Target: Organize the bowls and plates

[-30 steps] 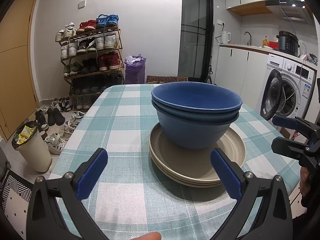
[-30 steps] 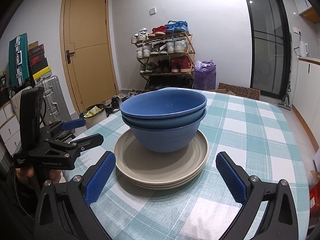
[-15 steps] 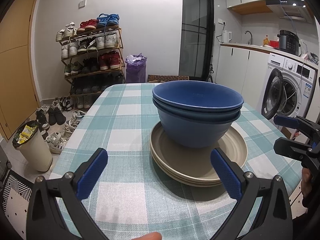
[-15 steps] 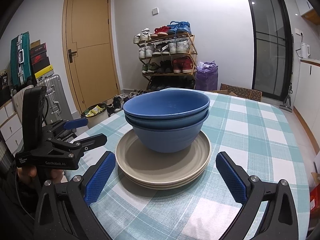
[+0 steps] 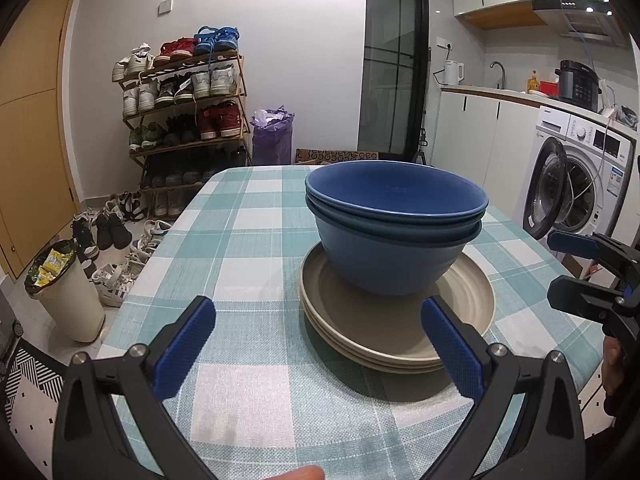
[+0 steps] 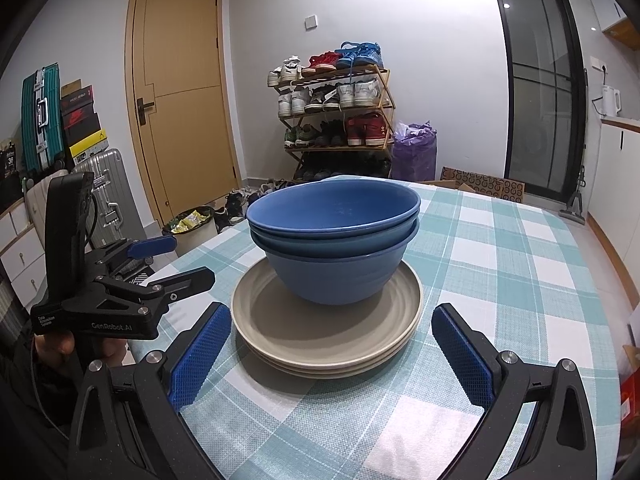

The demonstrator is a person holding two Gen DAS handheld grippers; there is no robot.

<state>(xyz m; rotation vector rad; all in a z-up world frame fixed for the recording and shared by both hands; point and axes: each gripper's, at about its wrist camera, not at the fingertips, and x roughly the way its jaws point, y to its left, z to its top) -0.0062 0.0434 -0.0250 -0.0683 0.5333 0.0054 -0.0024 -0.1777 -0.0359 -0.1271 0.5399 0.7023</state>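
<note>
A nest of blue bowls [image 5: 394,236] [image 6: 334,244] stands on a stack of beige plates [image 5: 472,300] [image 6: 256,320], all on a table with a teal checked cloth [image 5: 248,232] [image 6: 508,248]. My left gripper [image 5: 318,346] is open just short of the plates, its blue pads wide apart and holding nothing. In the right wrist view the left gripper [image 6: 182,258] sits to the left of the stack. My right gripper [image 6: 330,346] is open too, close to the plates' near rim, and empty. It shows at the right edge of the left wrist view [image 5: 560,264].
A shoe rack [image 5: 180,120] and purple bag [image 5: 272,136] stand beyond the table's far end. A bin [image 5: 66,296] and loose shoes lie on the floor to the left. A washing machine [image 5: 576,184] and counter are on the right; suitcases [image 6: 44,120] by the door.
Both grippers have drifted slightly, so the stack sits a touch further right in each view. The bowls and plates have not moved; both grippers stay open.
</note>
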